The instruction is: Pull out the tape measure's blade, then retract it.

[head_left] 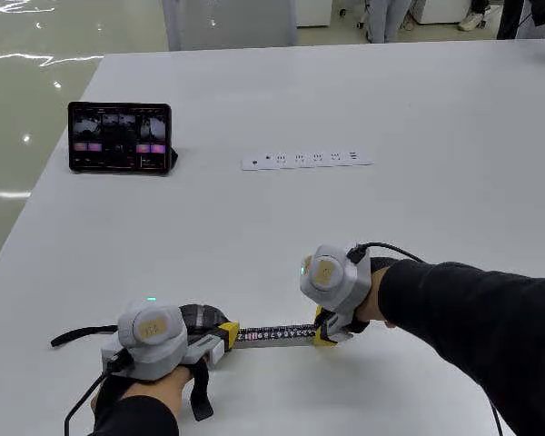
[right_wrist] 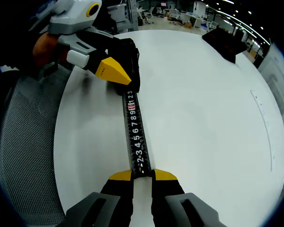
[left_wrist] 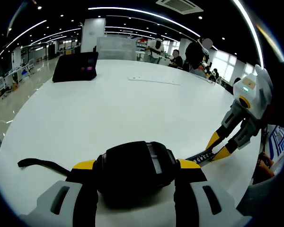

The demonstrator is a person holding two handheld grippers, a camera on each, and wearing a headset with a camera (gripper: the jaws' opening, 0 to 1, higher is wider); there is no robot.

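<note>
The black tape measure case [head_left: 203,318] lies on the white table [head_left: 363,109] near its front edge. My left gripper [head_left: 220,338] is shut on the case [left_wrist: 135,170], one yellow-tipped jaw on each side. A short length of dark numbered blade [head_left: 274,334] runs right from the case to my right gripper [head_left: 325,338], which is shut on the blade's tip. In the right gripper view the blade [right_wrist: 134,132] reads to about 13 between my right gripper [right_wrist: 143,175] and the case [right_wrist: 130,56]. The case's black wrist strap [head_left: 82,335] trails to the left.
A black tablet [head_left: 120,136] stands propped at the back left. A white power strip [head_left: 307,160] lies flat mid-table. A grey mesh chair [right_wrist: 23,156] sits just off the table's near edge. Several people stand beyond the far end.
</note>
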